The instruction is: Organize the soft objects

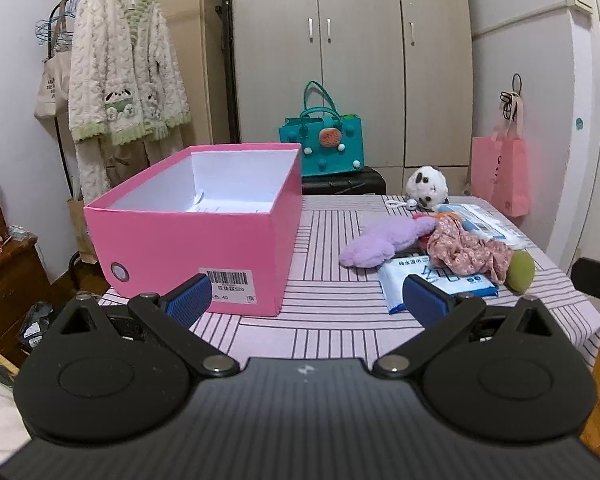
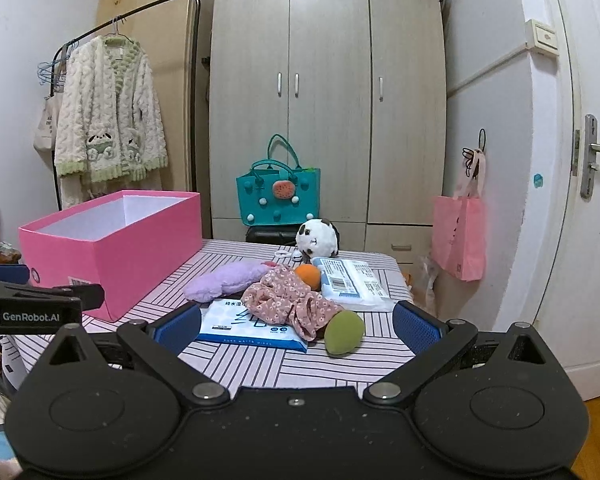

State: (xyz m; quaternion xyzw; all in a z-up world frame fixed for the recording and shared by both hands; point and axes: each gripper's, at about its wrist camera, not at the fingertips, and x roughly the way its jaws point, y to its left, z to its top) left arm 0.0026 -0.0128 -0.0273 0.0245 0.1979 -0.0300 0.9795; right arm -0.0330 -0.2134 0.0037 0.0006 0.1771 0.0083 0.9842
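An open, empty pink box (image 1: 204,236) stands on the left of the striped table (image 1: 340,304); it also shows in the right wrist view (image 2: 112,248). To its right lies a pile: a purple plush (image 1: 384,240) (image 2: 228,280), a floral pink cloth (image 1: 468,250) (image 2: 292,300), a green soft ball (image 1: 521,271) (image 2: 344,332), an orange soft ball (image 2: 308,276), a panda plush (image 1: 426,189) (image 2: 317,238) and two wipe packs (image 1: 432,280) (image 2: 252,324). My left gripper (image 1: 306,300) is open and empty near the table's front edge. My right gripper (image 2: 298,326) is open and empty, just short of the pile.
A teal bag (image 1: 322,148) sits on a black case behind the table. A wardrobe (image 2: 328,100), a clothes rack with a fluffy robe (image 1: 124,80) and a pink tote (image 2: 458,236) on the wall stand further back. A door (image 2: 580,160) is at the right.
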